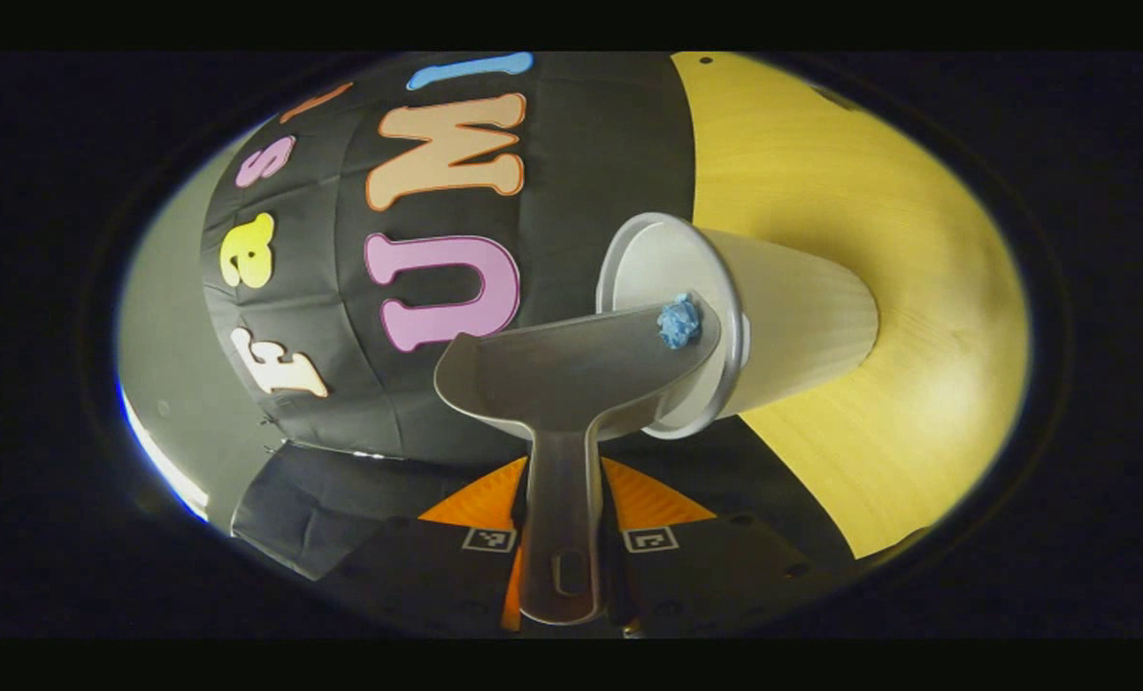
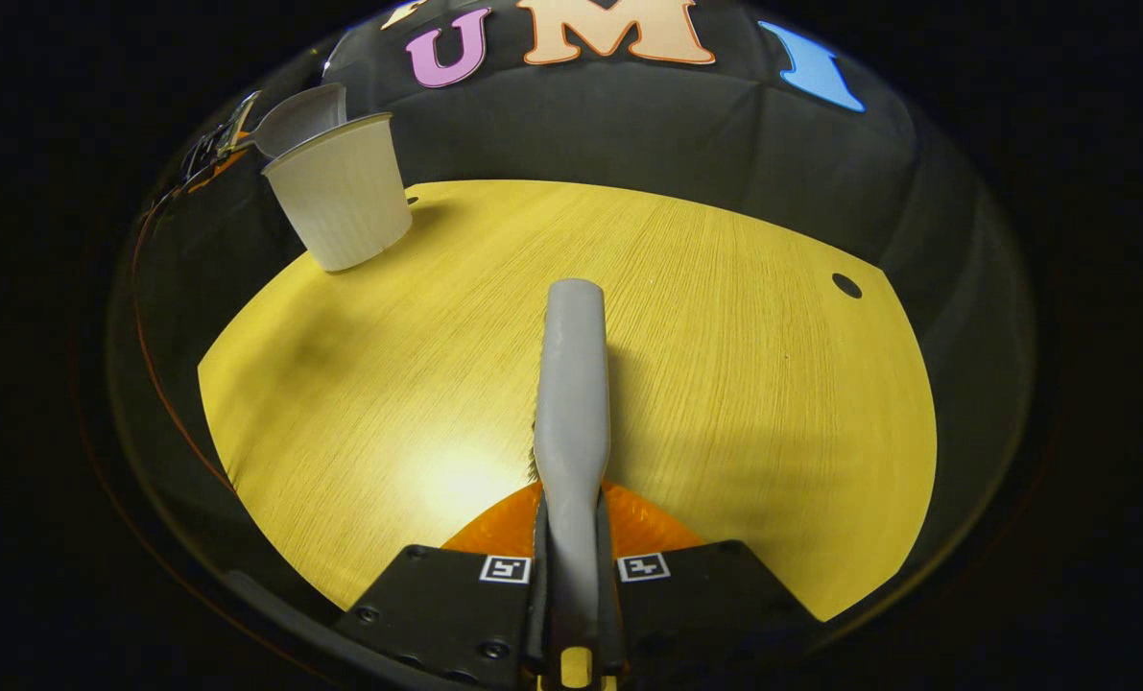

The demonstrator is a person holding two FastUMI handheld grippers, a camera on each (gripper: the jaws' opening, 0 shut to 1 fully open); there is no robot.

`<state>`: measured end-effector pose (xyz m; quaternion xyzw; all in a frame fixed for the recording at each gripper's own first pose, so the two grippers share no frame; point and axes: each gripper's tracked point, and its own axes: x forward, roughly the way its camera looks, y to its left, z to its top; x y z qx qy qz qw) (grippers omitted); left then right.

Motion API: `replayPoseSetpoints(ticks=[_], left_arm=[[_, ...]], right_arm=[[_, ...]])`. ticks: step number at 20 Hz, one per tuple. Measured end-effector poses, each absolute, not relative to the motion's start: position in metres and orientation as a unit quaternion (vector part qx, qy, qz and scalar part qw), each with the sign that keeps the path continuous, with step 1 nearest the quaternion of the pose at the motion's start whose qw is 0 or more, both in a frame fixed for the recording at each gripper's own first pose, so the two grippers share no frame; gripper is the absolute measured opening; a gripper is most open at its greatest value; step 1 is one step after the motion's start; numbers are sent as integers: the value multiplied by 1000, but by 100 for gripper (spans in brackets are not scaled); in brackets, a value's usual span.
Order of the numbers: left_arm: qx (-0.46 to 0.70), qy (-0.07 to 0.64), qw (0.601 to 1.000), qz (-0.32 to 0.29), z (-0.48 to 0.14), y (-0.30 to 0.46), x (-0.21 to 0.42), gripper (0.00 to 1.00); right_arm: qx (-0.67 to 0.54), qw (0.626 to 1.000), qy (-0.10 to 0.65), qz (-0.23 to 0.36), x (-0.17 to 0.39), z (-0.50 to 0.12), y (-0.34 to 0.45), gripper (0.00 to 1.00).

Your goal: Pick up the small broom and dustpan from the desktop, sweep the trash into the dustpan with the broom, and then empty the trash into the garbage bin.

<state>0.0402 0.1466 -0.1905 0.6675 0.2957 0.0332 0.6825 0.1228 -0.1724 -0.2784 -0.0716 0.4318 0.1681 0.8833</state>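
Dustpan (image 1: 571, 369): grey plastic, shallow scoop with raised side walls and a flat handle running back toward the camera. It is tipped, its front lip resting at the mouth of the garbage bin (image 1: 782, 321). Trash (image 1: 678, 321): one small crumpled blue wad, sitting on the pan's lip right at the bin's rim, apparently not yet inside; whether it touches the rim I cannot tell.

Bin: pale, ribbed, tapered cup shape with a rolled rim, standing on the yellow wood-grain desktop (image 1: 869, 192) near its edge. In the left gripper view it appears sideways because the camera is rolled. In the right gripper view the bin (image 2: 341, 197) stands upright at the far left of the desktop (image 2: 725, 365), with the dustpan (image 2: 300, 117) above its rim, partly cut off and strongly distorted at the lens edge.

Left gripper (image 1: 559, 547): jaws narrow, clamped on the dustpan handle from both sides.

Right gripper (image 2: 571, 576): jaws narrow, pressed on the grey handle of the broom (image 2: 572, 384), held over the middle of the desktop, well apart from the bin. The bristles are hidden behind the broom's body.
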Motion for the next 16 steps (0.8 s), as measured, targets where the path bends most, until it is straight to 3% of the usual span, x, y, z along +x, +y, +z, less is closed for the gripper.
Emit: replayPoseSetpoints(ticks=[7, 9, 13, 16], left_arm=[[700, 292, 651, 31, -179, 148, 33, 27], [666, 285, 688, 39, -175, 144, 27, 27], [516, 264, 812, 71, -176, 117, 14, 24], [425, 243, 869, 75, -178, 85, 17, 26]], right_arm=[[-71, 888, 424, 161, 122, -276, -175, 15], [-70, 891, 419, 160, 123, -275, -178, 17], [-56, 895, 415, 157, 120, -273, -180, 17], [-46, 896, 414, 154, 119, -270, -180, 17]])
